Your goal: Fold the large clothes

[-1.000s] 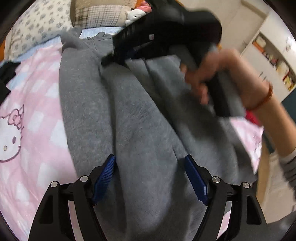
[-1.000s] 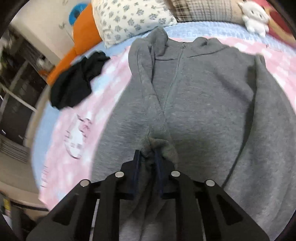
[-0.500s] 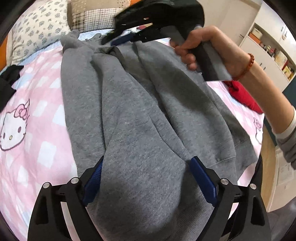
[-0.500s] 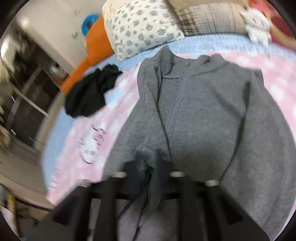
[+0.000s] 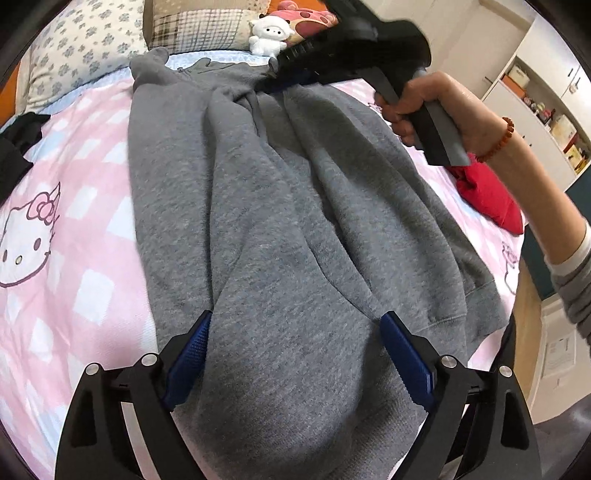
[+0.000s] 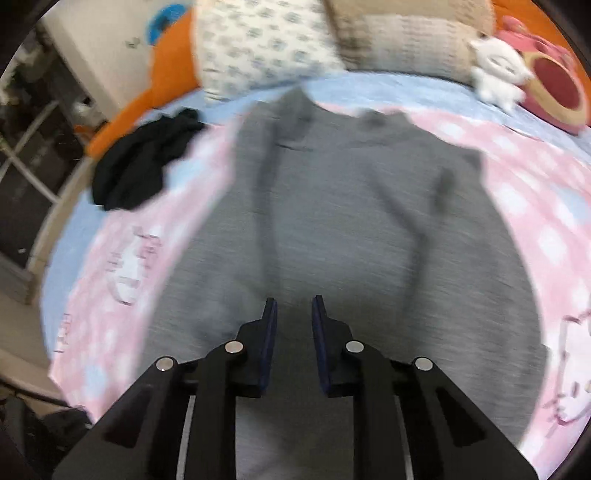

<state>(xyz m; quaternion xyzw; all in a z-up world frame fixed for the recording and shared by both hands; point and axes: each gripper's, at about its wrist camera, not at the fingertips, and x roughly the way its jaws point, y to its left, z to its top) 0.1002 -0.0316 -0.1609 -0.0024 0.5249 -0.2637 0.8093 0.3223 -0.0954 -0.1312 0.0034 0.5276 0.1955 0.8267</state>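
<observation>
A large grey zip hoodie (image 5: 280, 221) lies spread on the pink checked bed, collar toward the pillows; it also shows in the right wrist view (image 6: 351, 229), blurred. My left gripper (image 5: 295, 325) is open wide just above its lower part, a blue pad on each side, holding nothing. My right gripper (image 6: 293, 306) is partly open and empty above the hoodie's middle. In the left wrist view the right gripper (image 5: 280, 70) is held in a hand over the far right shoulder of the hoodie.
A black garment (image 6: 144, 177) lies on the bed's left side. A red garment (image 5: 487, 192) lies at the right edge. Pillows (image 5: 81, 48) and a white plush toy (image 5: 267, 35) line the head of the bed. Cupboards (image 5: 535, 92) stand to the right.
My right gripper has let go of the grey sleeve cuff, opened and lifted away toward the collar. The sleeve now lies on the hoodie. My left gripper stays open.
</observation>
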